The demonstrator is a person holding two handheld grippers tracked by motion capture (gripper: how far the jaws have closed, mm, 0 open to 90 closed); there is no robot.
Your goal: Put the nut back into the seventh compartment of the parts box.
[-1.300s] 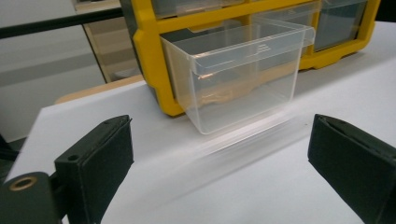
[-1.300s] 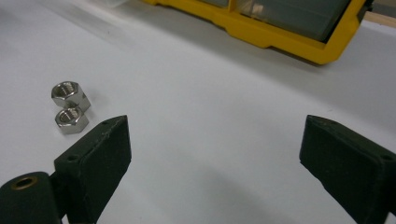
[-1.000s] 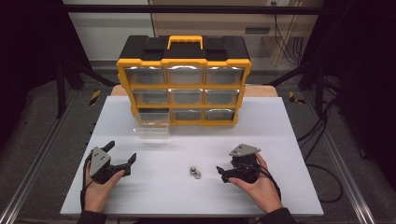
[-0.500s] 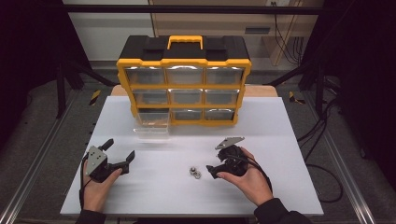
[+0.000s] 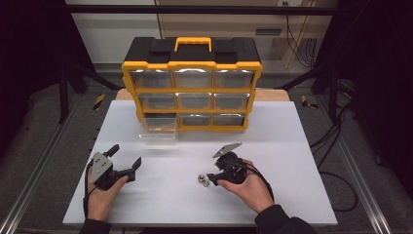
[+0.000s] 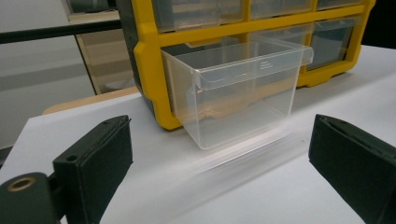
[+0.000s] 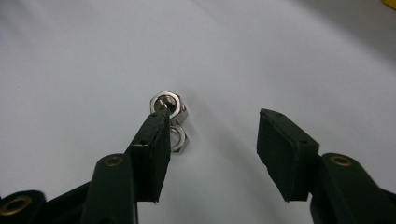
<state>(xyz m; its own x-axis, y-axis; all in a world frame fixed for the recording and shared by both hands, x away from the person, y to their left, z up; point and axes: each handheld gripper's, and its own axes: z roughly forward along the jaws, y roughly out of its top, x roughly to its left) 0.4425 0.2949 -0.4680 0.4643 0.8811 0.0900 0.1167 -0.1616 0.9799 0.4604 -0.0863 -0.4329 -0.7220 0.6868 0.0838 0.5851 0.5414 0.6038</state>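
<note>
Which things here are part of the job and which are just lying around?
In the job: two small silver hex nuts; right gripper, jaws closing around them; pulled-out clear plastic drawer.
Lying about: yellow and black organizer cabinet; left gripper, open; white table.

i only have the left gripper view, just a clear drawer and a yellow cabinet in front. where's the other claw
Observer: The right claw is low over the white table, by two small silver hex nuts.
Operator: got them yet
Observer: No. The right gripper view shows its jaws have just been closing, but the nuts lie at the tip of one jaw, not between them.
Operator: is my drawer all the way out
Observer: From above, the clear plastic drawer stands on the table in front of the yellow organiser cabinet, at its bottom left slot.
</note>
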